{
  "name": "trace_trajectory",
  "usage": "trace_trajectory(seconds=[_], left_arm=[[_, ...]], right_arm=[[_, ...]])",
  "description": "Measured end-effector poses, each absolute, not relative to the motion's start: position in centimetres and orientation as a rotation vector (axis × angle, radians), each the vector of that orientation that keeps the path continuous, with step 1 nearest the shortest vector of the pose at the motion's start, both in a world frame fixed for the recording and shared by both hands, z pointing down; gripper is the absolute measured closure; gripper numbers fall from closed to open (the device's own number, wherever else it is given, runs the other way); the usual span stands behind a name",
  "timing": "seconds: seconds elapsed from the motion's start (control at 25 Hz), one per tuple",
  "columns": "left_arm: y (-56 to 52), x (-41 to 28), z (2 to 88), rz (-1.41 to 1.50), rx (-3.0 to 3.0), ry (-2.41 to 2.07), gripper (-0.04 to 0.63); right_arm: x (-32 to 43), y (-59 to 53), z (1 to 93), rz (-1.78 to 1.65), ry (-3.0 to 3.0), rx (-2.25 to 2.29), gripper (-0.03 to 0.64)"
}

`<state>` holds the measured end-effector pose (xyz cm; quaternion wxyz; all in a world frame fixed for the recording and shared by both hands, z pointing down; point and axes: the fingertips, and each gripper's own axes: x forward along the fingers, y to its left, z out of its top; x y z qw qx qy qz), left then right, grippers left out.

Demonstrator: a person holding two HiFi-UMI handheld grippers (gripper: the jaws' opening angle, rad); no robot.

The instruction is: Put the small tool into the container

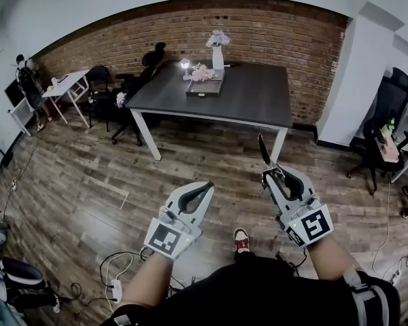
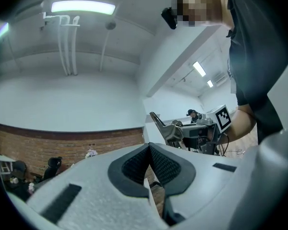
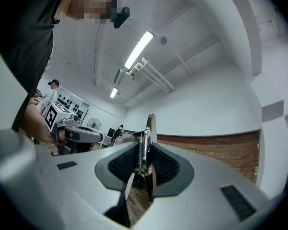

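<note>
Small tool [image 3: 147, 140]: a slim metal piece with a spring, clamped between the jaws of the right gripper [image 1: 270, 175], its pointed end standing out past the jaw tips. Left gripper [image 1: 202, 190]: jaws pressed together with nothing between them. Both grippers are held over the wood floor [image 1: 88, 189], well apart from the dark table [image 1: 258, 100]. A shallow dark container [image 1: 205, 87] sits on the table beside a white vase [image 1: 217, 56].

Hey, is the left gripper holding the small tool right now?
No, the left gripper has its jaws pressed together on nothing, while the small tool is clamped in the right gripper.
</note>
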<state>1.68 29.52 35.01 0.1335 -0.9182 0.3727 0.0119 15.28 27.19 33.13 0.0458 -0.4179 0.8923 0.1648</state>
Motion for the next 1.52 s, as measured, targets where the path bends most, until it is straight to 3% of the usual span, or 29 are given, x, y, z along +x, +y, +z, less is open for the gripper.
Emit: trace_trajectory(seconds=[0.84,1.52], left_arm=[[18.5,0.3,35.9,-0.003,-2.661,1.123,0.588],[6.1,3.3,35.4,-0.04,-2.673,1.124,0.588]], right_arm=[[13.4,15.6,34.7,0.447,2.775,-1.207,0.53],[15.6,2.5,35.4,0.381,2.775,-1.182,0.531]])
